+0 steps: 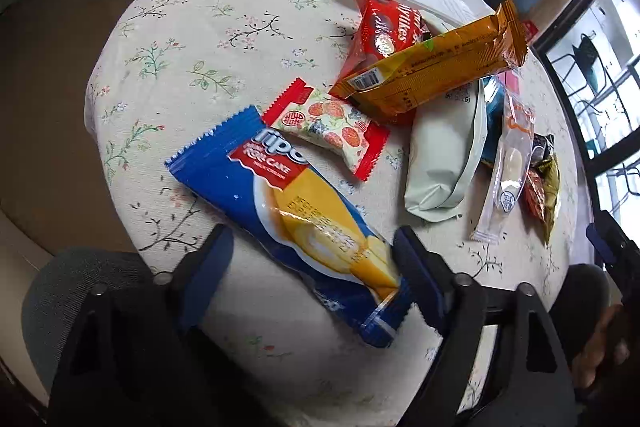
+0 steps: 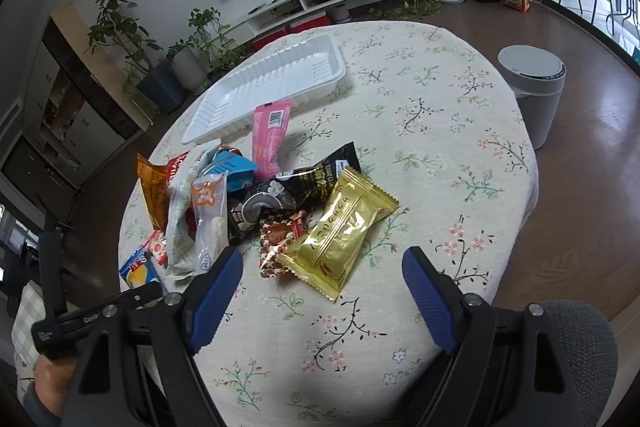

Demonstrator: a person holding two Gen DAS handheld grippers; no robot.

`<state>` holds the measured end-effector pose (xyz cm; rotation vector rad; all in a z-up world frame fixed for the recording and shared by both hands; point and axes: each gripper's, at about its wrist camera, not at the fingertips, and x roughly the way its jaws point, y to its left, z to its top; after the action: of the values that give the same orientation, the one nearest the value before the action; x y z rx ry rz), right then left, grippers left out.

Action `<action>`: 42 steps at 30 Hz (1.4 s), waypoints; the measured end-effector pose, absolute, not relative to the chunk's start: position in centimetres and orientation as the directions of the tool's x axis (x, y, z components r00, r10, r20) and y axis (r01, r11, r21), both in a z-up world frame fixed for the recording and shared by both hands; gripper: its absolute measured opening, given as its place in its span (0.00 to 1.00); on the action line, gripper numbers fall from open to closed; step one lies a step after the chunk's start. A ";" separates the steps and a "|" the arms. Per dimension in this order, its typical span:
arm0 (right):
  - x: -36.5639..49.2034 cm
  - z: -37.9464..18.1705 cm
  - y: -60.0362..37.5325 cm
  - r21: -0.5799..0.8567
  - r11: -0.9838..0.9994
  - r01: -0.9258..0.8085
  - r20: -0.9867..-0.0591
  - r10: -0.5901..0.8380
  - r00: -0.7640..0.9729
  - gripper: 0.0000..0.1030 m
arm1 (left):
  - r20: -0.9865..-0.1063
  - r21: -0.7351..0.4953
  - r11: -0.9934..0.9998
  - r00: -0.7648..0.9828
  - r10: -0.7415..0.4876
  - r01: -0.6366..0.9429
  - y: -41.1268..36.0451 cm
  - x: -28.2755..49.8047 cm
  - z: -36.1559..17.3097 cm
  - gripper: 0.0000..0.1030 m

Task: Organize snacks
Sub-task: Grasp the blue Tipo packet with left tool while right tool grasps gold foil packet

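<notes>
Evidently the sorting has barely begun: the white tray (image 2: 280,75) at the far side of the tabletop (image 2: 440,107) holds nothing, and every snack lies loose on the flowered cloth.

The left claw (image 1: 312,259) stands partly open, its two blue fingers astride the near end of the blue roll-cake packet (image 1: 288,211); the right pad looks very near the wrapper's edge, the left one apart from it, so the packet does not seem gripped yet. The right claw (image 2: 322,287) stands wide and holds nothing, poised just short of the gold packet (image 2: 340,227).

Across both views about eleven wrapped snacks can be told apart, one of each:
- blue roll-cake packet
- small red-and-white strawberry packet (image 1: 328,127)
- orange packet (image 1: 432,67), lying over a red packet (image 1: 380,31)
- pale green pouch (image 1: 444,151)
- clear sachet (image 1: 508,163)
- light blue packet (image 2: 232,171)
- pink packet (image 2: 270,135), one end touching the tray's rim
- black packet (image 2: 296,187)
- small red patterned sweet (image 2: 280,239)
- gold packet

The heap overlaps, so more could be hidden. All of them remain to be placed, presumably in the single tray.
</notes>
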<state>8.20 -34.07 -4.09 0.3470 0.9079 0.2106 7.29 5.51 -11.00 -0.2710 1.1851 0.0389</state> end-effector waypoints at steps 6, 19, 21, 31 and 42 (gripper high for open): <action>7.8 -3.7 -33.2 0.337 0.940 -0.050 -0.735 0.296 0.609 0.82 | -0.930 -0.164 0.980 0.349 -0.116 -0.112 7.0 7.5 -11.0 0.71; 7.3 -3.1 -31.7 0.264 0.962 -0.064 -0.745 0.245 0.621 0.82 | -0.911 -0.133 0.985 0.405 -0.077 -0.112 6.6 7.9 -10.8 0.34; 7.3 -3.1 -31.6 0.259 0.964 -0.063 -0.748 0.241 0.619 0.82 | -0.910 -0.119 0.990 0.407 -0.076 -0.081 6.6 7.8 -10.9 0.34; 7.7 -3.5 -33.1 0.238 0.971 0.013 -0.767 0.180 0.616 0.79 | -0.903 -0.118 0.993 0.414 -0.114 0.015 6.0 6.5 -11.1 0.33; 11.0 -5.2 -32.4 0.260 0.964 0.061 -0.821 0.187 0.539 0.63 | -0.883 -0.188 0.979 0.422 -0.206 0.084 5.7 4.3 -11.1 0.33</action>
<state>11.02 -32.45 -5.20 0.2710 1.0017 0.0763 4.28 5.75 -11.14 -0.1212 1.1215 -0.1818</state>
